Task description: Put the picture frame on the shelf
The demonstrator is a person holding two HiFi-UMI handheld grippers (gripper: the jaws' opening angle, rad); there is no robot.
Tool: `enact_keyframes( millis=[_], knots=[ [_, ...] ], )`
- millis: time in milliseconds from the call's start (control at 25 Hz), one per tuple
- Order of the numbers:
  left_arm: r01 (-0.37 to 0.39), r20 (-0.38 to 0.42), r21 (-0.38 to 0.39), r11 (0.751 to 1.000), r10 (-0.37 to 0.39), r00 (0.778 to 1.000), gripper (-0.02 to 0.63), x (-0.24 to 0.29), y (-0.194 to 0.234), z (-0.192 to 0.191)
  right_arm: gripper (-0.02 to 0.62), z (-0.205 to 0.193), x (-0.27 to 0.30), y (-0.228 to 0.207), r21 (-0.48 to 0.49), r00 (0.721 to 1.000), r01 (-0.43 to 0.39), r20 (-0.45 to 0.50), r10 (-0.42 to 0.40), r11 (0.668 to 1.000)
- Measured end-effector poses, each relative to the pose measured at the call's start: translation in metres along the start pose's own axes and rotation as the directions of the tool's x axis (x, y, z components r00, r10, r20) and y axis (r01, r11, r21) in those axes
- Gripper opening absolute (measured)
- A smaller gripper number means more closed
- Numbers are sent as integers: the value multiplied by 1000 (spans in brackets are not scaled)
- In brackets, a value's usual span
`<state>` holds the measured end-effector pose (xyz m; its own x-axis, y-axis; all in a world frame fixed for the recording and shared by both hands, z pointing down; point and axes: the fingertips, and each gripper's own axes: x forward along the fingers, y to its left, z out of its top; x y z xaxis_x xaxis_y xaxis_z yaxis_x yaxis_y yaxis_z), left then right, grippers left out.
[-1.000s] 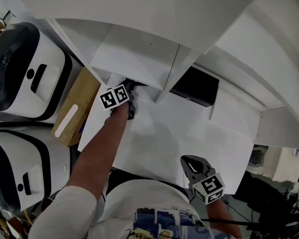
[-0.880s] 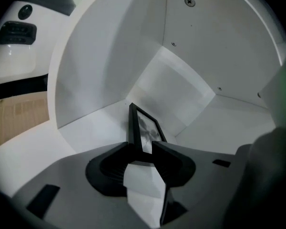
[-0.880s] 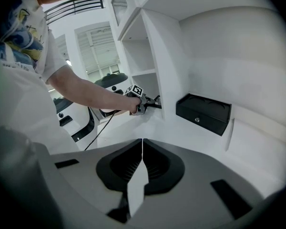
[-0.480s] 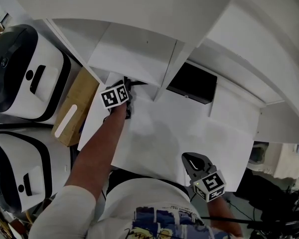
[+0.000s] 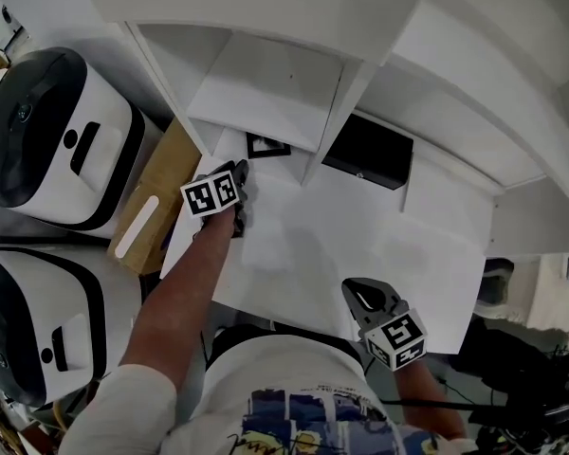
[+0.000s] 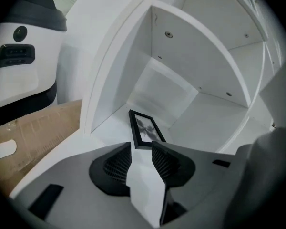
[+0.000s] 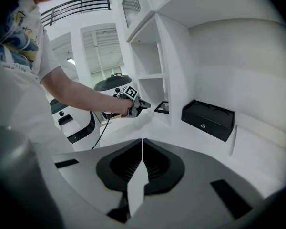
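Note:
The black picture frame (image 5: 268,147) lies on the floor of the white shelf's lower left compartment (image 5: 229,140), just inside its mouth. In the left gripper view the picture frame (image 6: 145,128) shows right beyond the jaws, apart from them. My left gripper (image 5: 240,172) hovers in front of that compartment, open, with nothing between its fingers (image 6: 120,162). My right gripper (image 5: 353,290) is shut and empty, low near the front edge of the white surface. From the right gripper view the frame (image 7: 163,107) is small and far, with the left gripper (image 7: 145,104) just before it.
A black box (image 5: 370,164) sits in the compartment to the right of the divider (image 5: 327,140). Left of the shelf a cardboard box (image 5: 156,202) leans beside two large white-and-black machines (image 5: 47,140). The white surface (image 5: 360,235) spreads between the grippers.
The left gripper has drawn back a little from the compartment toward me. The picture frame, hidden before, now shows on the compartment floor, free of the jaws. The right gripper stays about where it was.

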<state>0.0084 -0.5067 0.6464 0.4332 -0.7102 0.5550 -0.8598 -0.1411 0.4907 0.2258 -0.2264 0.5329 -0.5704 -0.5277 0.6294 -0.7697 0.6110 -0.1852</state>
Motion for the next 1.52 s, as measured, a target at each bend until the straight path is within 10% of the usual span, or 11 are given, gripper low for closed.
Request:
enact_keyframes(
  millis=[920, 1520],
  knots=[
    [252, -29, 97, 963, -250, 968, 13, -235, -4, -43, 28, 25, 26, 153, -75, 997, -13, 75, 19, 997],
    [462, -163, 316, 828, -433, 887, 12, -398, -47, -113, 28, -4, 5, 258, -77, 995, 22, 95, -14, 997]
  ],
)
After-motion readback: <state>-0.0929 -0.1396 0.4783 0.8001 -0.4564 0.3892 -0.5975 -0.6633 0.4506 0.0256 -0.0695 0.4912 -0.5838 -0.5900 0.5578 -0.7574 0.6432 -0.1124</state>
